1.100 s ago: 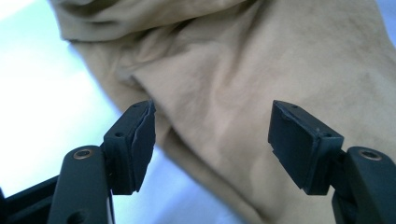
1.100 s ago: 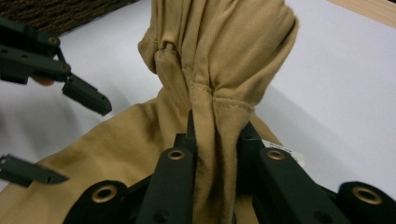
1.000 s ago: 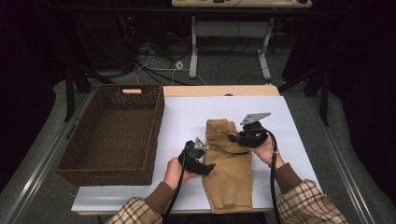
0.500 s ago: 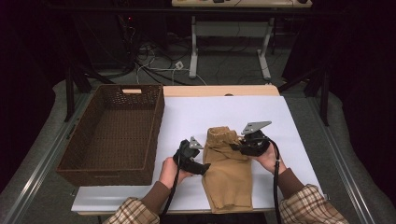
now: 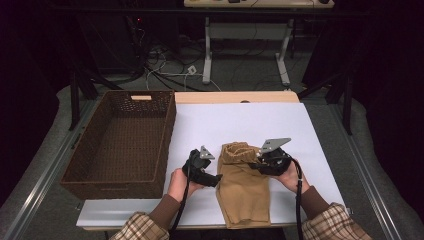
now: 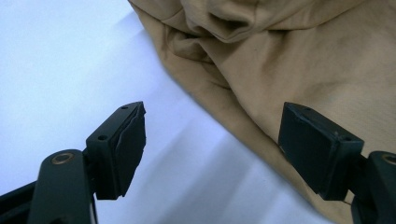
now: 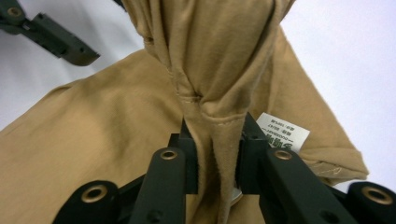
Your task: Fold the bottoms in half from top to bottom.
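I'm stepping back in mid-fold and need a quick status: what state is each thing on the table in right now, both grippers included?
Tan garment: lying on the white table, far end bunched and folded toward the person.
Right gripper: shut on a gathered fold of the garment; jaws have just been easing open.
Left gripper: open, nothing between the jaws, at the garment's edge.
Wicker basket: empty, upright, left of the white sheet.
White label: exposed, beside the gripped fold.

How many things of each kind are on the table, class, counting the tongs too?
Basket: 1
Tan garment: 1
White sheet: 1
Tongs: 2, the left tongs open beside the garment, the right tongs shut on the garment's bunched top
Total: 5
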Demonstrator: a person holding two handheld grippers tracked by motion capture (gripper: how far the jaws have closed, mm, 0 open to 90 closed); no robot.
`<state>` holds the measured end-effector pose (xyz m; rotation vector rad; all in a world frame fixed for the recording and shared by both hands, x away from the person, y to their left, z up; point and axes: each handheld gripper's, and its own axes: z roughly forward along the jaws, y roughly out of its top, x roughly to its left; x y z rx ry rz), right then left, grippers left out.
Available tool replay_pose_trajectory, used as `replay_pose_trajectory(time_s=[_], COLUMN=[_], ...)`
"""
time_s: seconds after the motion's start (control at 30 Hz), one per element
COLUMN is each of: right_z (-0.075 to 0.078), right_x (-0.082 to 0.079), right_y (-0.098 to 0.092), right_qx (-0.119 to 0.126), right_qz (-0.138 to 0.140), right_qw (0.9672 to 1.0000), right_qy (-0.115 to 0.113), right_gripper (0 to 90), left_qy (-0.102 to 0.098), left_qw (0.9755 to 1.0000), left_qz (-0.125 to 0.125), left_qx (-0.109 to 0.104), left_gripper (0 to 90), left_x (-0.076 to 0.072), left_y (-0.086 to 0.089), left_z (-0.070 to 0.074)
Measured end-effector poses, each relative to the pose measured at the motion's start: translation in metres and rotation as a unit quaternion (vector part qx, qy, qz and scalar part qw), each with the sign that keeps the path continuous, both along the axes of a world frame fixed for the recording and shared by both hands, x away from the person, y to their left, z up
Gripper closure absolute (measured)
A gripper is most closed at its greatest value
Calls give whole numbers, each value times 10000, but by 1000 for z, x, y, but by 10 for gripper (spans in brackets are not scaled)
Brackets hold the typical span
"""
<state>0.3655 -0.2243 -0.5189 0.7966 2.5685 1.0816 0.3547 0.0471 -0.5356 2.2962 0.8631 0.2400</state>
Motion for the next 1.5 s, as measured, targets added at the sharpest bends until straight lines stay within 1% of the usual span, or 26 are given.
replay_pose_trajectory(time_s=[0.07,0.1,0.3,0.33,0.5,0.57,0.67,0.83,0.9,0.93,1.03,1.1,1.13,1.23,1.33,1.4,1.43,1.5], right_z=[-1,-1,-5,-6,-9,-10,-12,-15,-15,-16,-14,-14,-14,-15,-17,-18,-18,-18], right_x=[-2,-4,-13,-15,-23,-25,-27,-28,-29,-28,-29,-29,-30,-27,-24,-22,-21,-20], right_y=[0,0,0,0,-1,-2,-4,-7,-8,-9,-12,-15,-16,-19,-21,-21,-21,-22], right_qx=[9,-48,-154,-171,-293,-367,-419,-556,-620,-623,-714,-689,-763,-780,-891,-960,-928,-969], right_qz=[15,42,150,152,244,254,260,219,175,165,62,-4,-93,-270,-485,-600,-612,-637], right_qw=[10000,10000,9997,9996,9990,9987,9984,9978,9975,9976,9971,9974,9968,9964,9947,9935,9938,9932], right_qy=[36,50,128,153,220,241,259,292,280,263,249,213,207,206,148,90,65,20], right_gripper=[736,726,658,643,583,558,527,507,497,495,482,473,471,458,454,456,457,456], left_qy=[12,3,-8,-33,-89,-86,-114,-200,-263,-278,-304,-252,-249,-163,-89,4,46,103], left_qw=[10000,10000,9999,9999,9999,9998,9996,9991,9989,9988,9987,9990,9990,9994,9996,9994,9993,9990], left_qz=[-5,7,103,115,128,156,229,347,394,390,387,296,283,154,38,-16,-39,-90], left_qx=[18,26,-6,-30,9,34,139,114,45,28,-107,-217,-230,-253,-279,-347,-374,-423], left_gripper=[232,232,232,231,231,231,233,234,234,234,235,235,240,263,292,309,323,343], left_x=[0,0,-3,-4,-7,-7,-6,-6,-7,-7,-8,-7,-7,-6,-5,-2,-1,0], left_y=[0,0,3,3,4,5,6,11,12,12,11,9,7,2,-3,-5,-6,-7], left_z=[0,0,3,3,6,5,5,9,10,12,13,12,11,9,6,4,3,1])
